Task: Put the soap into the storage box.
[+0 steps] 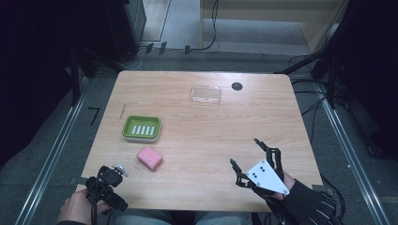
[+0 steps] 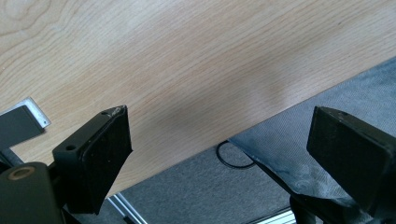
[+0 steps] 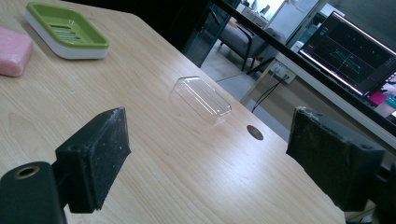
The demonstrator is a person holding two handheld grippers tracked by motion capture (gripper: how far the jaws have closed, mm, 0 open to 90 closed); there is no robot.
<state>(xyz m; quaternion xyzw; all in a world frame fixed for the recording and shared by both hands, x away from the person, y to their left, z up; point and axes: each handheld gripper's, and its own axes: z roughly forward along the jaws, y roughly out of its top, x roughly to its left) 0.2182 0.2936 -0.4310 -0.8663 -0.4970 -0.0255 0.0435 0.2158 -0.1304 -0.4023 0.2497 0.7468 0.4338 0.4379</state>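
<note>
My left gripper (image 1: 109,180) sits at the near left corner of the table (image 1: 202,140), jaws spread wide and holding nothing; its own view looks across the near edge with floor beyond. My right gripper (image 1: 248,161) hovers over the near right part of the table, jaws likewise wide apart and empty.

The pink soap bar (image 1: 149,157) lies loose on the wood just ahead of my left gripper, toward the near left corner and apart from everything. Just beyond it stands the green soap dish (image 1: 141,128), slotted and empty. The clear lid (image 1: 206,94) rests well away, near the far edge, beside a dark grommet hole (image 1: 237,86).

Risks, as I judge them:
- The bar looks rounded, possibly slick; a grip off its middle could squirt it toward the near edge.
- The dish is light; lowering the bar carelessly may shove it.
- The lid is transparent and hard to read; closing on it off-centre could tip it or slide it off the far edge.
</note>
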